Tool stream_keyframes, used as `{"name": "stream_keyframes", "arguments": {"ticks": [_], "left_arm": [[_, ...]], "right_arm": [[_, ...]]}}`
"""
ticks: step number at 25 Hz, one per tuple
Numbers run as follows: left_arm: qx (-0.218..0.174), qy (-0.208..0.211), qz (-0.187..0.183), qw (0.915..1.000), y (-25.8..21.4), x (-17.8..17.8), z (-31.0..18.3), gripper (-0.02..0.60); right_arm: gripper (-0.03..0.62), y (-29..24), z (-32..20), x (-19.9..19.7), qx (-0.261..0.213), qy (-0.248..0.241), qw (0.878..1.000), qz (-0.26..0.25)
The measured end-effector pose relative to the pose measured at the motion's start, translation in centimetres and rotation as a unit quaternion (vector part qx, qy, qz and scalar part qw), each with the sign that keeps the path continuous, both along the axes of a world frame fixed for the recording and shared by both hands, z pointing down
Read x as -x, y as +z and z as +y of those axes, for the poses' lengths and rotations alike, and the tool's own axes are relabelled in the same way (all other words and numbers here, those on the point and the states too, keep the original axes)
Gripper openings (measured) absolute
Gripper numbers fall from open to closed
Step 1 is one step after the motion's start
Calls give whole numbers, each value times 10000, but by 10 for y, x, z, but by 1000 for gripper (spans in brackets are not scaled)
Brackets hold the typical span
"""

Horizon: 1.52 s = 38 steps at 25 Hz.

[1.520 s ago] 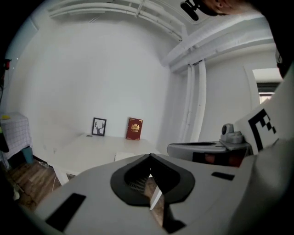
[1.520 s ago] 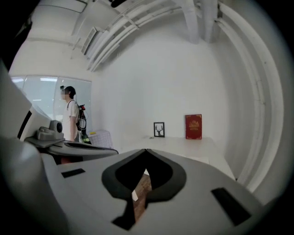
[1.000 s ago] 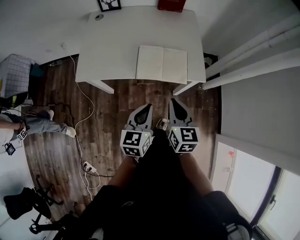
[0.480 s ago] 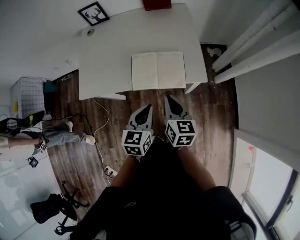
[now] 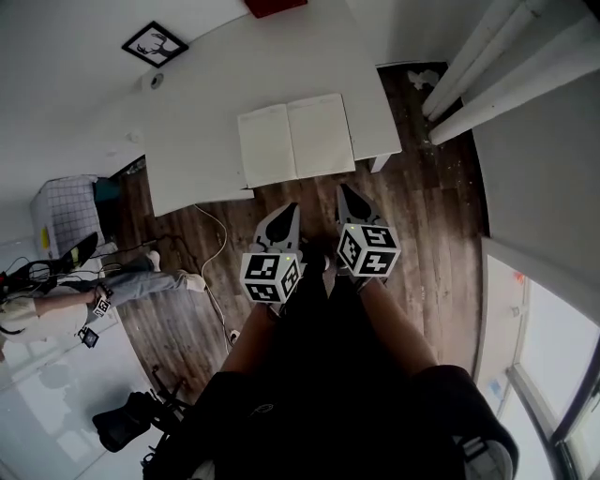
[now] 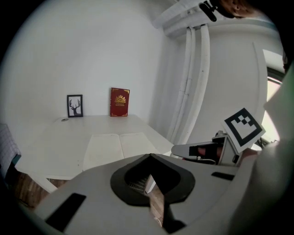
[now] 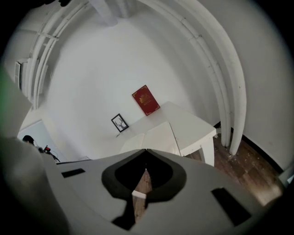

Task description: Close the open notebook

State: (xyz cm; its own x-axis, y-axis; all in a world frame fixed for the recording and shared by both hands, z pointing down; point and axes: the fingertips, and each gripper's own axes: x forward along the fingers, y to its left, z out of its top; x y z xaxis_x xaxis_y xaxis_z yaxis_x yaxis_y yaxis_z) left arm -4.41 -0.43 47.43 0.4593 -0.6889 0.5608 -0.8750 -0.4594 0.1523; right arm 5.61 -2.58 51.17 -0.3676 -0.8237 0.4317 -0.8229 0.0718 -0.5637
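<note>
The open notebook (image 5: 292, 139) lies flat with blank cream pages near the front edge of the white table (image 5: 202, 141). It also shows in the left gripper view as the notebook (image 6: 120, 146) and in the right gripper view as the notebook (image 7: 156, 137). My left gripper (image 5: 291, 207) and right gripper (image 5: 343, 190) hang side by side over the wooden floor, short of the table's front edge, both pointing at the book. Each is shut with nothing held. The left gripper (image 6: 149, 157) tips meet, and so do the right gripper (image 7: 146, 151) tips.
A red book (image 5: 275, 6) and a framed deer picture (image 5: 155, 44) stand at the table's back against the wall. White pipes (image 5: 487, 66) run at the right. A cable (image 5: 220, 272) trails over the floor; a seated person (image 5: 56, 300) and an office chair (image 5: 127, 417) are at the left.
The table and notebook have drawn nearer to both grippers and swung leftward in the head view. The right gripper has rolled a little. Both jaws stayed shut.
</note>
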Motion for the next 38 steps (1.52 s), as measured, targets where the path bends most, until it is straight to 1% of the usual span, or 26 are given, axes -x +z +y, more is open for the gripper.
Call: {"name": "stream_keyframes", "arguments": {"ticks": [4,6,10,14,17,18,20,27,30,33,38], "left_arm": [[35,100,39,9999,10,-12,-12,2],[66,153,-7,9999,17,-17,-20,2],[247,288,-135,9992,34,-24,-25,2],[368,308,-158,9987,43,-24,-27,2],[429,310,-171,9985,47,-24,-24,2],[447,319,-192,9983,49,-23,-23,2],[460,355,-254,9980,52,-21,-23,2],[513,396,-295,9975,56,-16,-28,2],[525,438,-322,9971,58,-16,-31,2],[556,469,-343,9968,59,-15,-33,2],[575,508,-313,9966,61,-17,-35,2]], "right_arm": [[21,14,-7,-12,125,176,9998,-15],[21,20,-11,-13,153,212,9997,-12],[21,36,-6,-13,376,331,9987,-117],[23,51,-7,-12,554,417,9974,-172],[29,61,-9,-13,690,518,9955,-386],[51,66,-9,-13,763,535,9944,-490],[142,74,-11,-12,900,563,9920,-684],[152,87,-26,-21,1034,810,9875,-867],[164,93,-32,-21,1094,805,9864,-926],[191,96,-36,-20,1167,814,9851,-972],[199,102,-41,-21,1177,891,9831,-1086]]}}
